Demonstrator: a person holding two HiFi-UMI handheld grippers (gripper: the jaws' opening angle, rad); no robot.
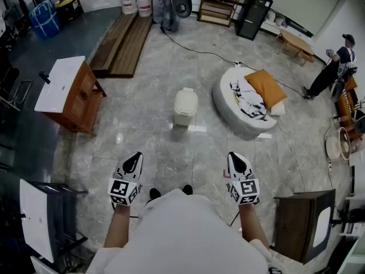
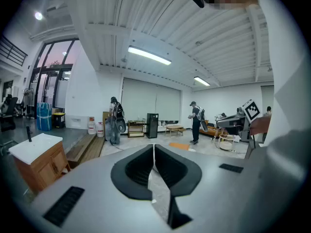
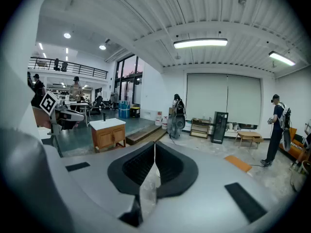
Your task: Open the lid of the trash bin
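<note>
Distance is the first hazard: the trash bin [image 1: 185,107], lid down, stands on the marble floor [image 1: 148,124] well ahead of the left tongs [image 1: 133,160] and right tongs [image 1: 236,160], both pressed together and empty. Closed tips could skid off the lid or tip the bin. Right of the bin lies a round white bed [image 1: 228,104]; left of it, a wooden cabinet [image 1: 80,93].

White shirt [image 1: 188,233] — black-and-white left tool [image 1: 134,157].

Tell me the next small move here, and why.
Probably step forward toward the trash bin. Its lid looks closed, and it stands well ahead of the left gripper and the right gripper, both shut, empty and held close to the body.
</note>
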